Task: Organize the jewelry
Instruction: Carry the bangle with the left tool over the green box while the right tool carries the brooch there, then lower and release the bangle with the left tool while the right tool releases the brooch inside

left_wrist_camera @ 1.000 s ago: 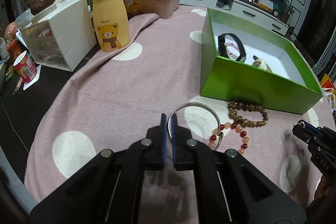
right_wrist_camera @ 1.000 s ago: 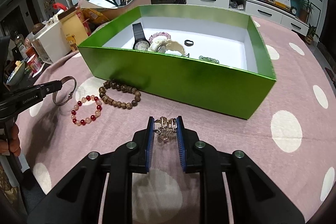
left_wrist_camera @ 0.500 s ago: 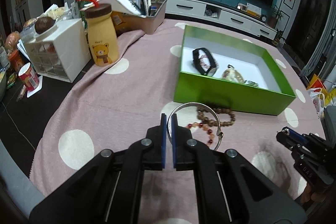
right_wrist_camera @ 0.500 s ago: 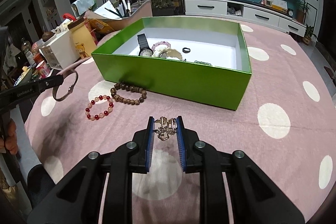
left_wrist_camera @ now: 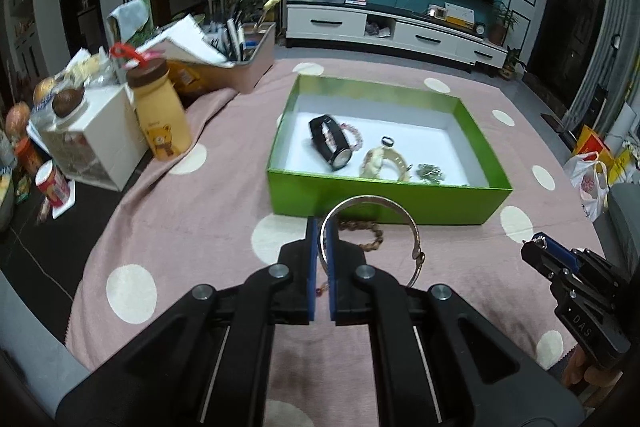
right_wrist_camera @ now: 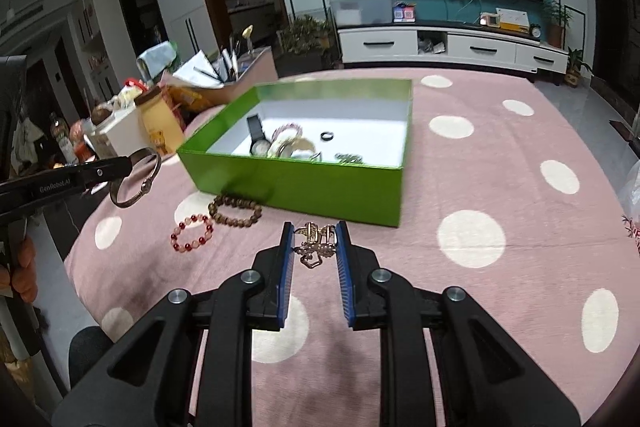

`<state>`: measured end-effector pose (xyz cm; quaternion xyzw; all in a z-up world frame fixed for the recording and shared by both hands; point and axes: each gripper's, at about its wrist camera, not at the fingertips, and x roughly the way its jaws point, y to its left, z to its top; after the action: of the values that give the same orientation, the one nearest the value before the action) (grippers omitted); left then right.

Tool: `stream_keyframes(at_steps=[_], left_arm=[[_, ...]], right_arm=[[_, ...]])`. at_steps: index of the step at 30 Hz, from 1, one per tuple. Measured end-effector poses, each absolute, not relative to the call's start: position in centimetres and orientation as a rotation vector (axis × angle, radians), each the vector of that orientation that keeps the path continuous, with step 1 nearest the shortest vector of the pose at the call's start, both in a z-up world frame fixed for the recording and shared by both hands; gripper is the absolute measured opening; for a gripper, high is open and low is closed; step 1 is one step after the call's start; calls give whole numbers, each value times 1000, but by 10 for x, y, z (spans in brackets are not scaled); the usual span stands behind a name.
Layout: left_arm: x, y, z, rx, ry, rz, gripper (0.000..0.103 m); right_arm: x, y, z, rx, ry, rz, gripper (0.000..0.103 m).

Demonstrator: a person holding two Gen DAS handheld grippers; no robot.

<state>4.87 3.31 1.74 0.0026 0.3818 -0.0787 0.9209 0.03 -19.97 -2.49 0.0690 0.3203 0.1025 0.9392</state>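
Left gripper [left_wrist_camera: 322, 227] clamped on the rim of a silver bangle [left_wrist_camera: 372, 201], jaws nearly together, ring standing up off the cloth [left_wrist_camera: 192, 227] and clear of it; seen too from the right wrist, hanging at the tips out to the left [right_wrist_camera: 136, 179]. Right gripper [right_wrist_camera: 315, 241] closed narrowly on a small gold brooch [right_wrist_camera: 316, 245], pinched between the blue pads [right_wrist_camera: 286, 259]. Green box [left_wrist_camera: 384, 193] ahead of both, open-topped, already holding a black watch [left_wrist_camera: 330, 143], a pink bead bracelet [left_wrist_camera: 354, 135], a pale bracelet [left_wrist_camera: 376, 161], a small ring [left_wrist_camera: 387, 140] and a greenish piece [left_wrist_camera: 430, 173]. On the cloth just before the box wall: a brown bead bracelet [right_wrist_camera: 236, 213] and a red bead bracelet [right_wrist_camera: 192, 233], touching or nearly so. Bangle probably stiff, smooth metal, light but slippery, so likely to swing or slide in a thin edge grip; best held across the band, away from the clasp [left_wrist_camera: 418, 257]. Brooch likely light, uneven and a bit delicate, with prongs that could snag the pads or bend; best held by the solid middle, gently. Bead bracelets probably strung on elastic: limp, apt to droop and roll, best pinched across one or two beads. Judged step: carrying both pieces over the near wall for release inside.
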Motion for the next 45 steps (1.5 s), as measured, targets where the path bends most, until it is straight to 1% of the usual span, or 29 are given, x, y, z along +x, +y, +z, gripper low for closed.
stream_keyframes(at_steps=[11, 26, 33, 45], left_arm=[[57, 6, 29, 43, 767, -175, 4], [105, -28, 39, 82, 744, -221, 4], [136, -37, 36, 62, 771, -236, 4], [195, -66, 24, 113, 801, -240, 4]], right_arm=[[5, -220, -13, 153, 612, 198, 20], [50, -232, 6, 152, 569, 169, 20], [80, -240, 6, 164, 587, 162, 20], [134, -241, -3, 154, 655, 157, 20]])
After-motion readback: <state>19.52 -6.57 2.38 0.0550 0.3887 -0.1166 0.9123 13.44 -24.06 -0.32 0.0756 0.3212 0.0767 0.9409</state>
